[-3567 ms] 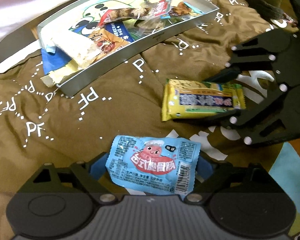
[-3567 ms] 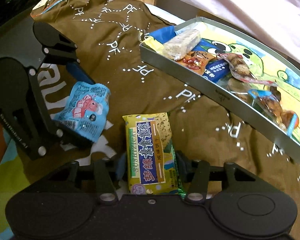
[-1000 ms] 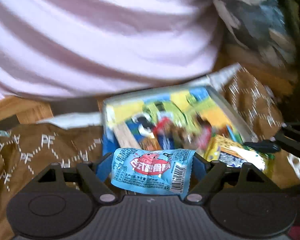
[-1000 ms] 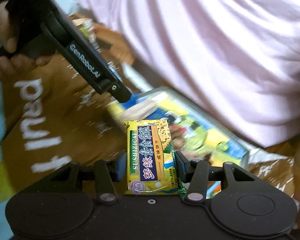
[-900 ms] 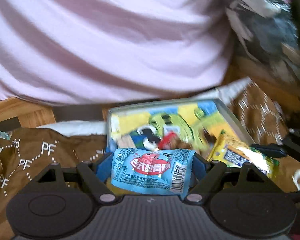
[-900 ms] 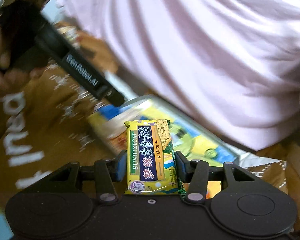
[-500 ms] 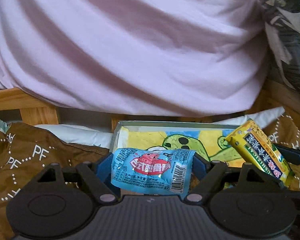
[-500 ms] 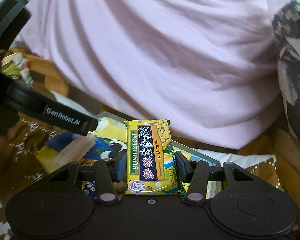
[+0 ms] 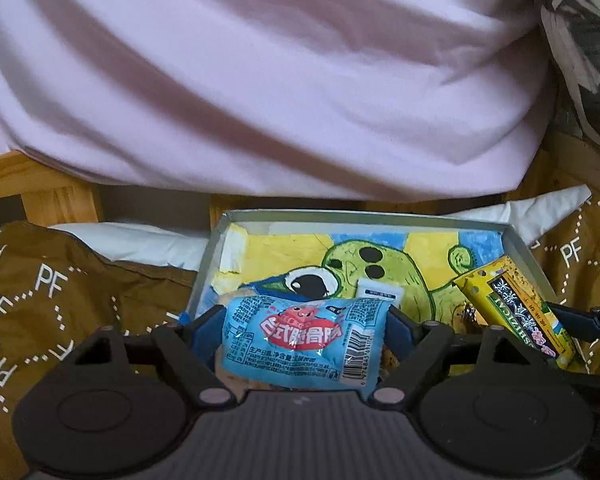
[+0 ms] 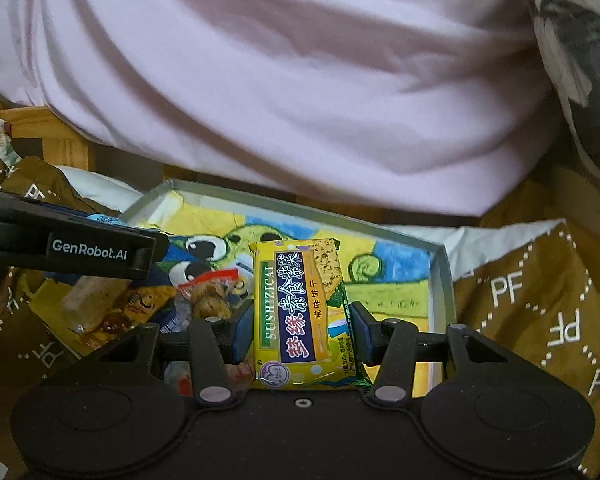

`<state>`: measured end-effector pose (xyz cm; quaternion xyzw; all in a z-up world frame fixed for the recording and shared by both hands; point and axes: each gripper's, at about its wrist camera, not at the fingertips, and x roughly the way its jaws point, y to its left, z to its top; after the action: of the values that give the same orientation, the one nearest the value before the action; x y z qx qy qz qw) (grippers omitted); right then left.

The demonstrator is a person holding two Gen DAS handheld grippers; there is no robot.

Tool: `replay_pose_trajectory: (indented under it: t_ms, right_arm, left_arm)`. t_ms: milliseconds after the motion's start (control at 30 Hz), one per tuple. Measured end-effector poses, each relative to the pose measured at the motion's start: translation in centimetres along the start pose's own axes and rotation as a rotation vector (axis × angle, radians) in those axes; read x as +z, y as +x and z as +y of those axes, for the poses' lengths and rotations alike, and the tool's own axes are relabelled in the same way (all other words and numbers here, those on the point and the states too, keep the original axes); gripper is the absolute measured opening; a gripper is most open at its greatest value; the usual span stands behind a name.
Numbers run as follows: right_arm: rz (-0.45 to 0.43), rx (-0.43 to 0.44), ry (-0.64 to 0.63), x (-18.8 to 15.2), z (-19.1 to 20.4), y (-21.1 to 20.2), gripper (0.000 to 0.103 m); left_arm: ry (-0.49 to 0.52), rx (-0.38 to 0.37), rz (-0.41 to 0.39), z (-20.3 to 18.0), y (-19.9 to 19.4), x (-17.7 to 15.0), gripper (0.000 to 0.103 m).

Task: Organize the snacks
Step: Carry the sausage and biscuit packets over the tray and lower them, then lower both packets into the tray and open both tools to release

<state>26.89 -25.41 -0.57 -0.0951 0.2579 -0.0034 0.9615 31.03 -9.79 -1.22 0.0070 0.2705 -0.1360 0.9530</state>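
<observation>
Left wrist view: blue snack packet (image 9: 300, 340) sitting crosswise between the blue pads (image 9: 205, 330) of the left gripper (image 9: 300, 334), jaws closing narrow on both its ends, packet held up over the near end of the tray (image 9: 516, 238). Tray is a shallow grey box with a cartoon lining, yellow and blue with a green figure. Other wrapped snacks lying inside it below the packet, mostly hidden. At right edge, yellow cracker pack (image 9: 516, 312) hanging tilted over the tray's right side, pinched by the right gripper (image 9: 572, 322), only its dark finger showing.

Right wrist view: yellow cracker pack (image 10: 300, 316) standing lengthwise between the right gripper (image 10: 300, 334) fingers, jaws pressing narrow on its long sides, hovering over the tray (image 10: 442, 280). Several snacks (image 10: 140, 304) piling at the tray's left part under it. Left gripper (image 10: 100, 254) reaching in from the left over that pile, black finger with white lettering; a bit of blue packet peeking above it.

Tray resting on a brown blanket (image 9: 60, 300) with white "PF" print. Pink sheet (image 9: 280, 80) hanging behind, filling the upper half. Wooden frame (image 9: 40, 196) showing under the sheet at left.
</observation>
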Motion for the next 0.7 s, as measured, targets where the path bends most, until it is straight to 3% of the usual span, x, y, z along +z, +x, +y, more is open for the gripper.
replay_pose_trajectory:
  t_ms: [700]
  right_arm:
    - [0.089, -0.003, 0.069, -1.5, -1.3, 2.0, 0.051]
  left_arm:
    - [0.025, 0.018, 0.044, -0.8, 1.8, -1.2, 0.085]
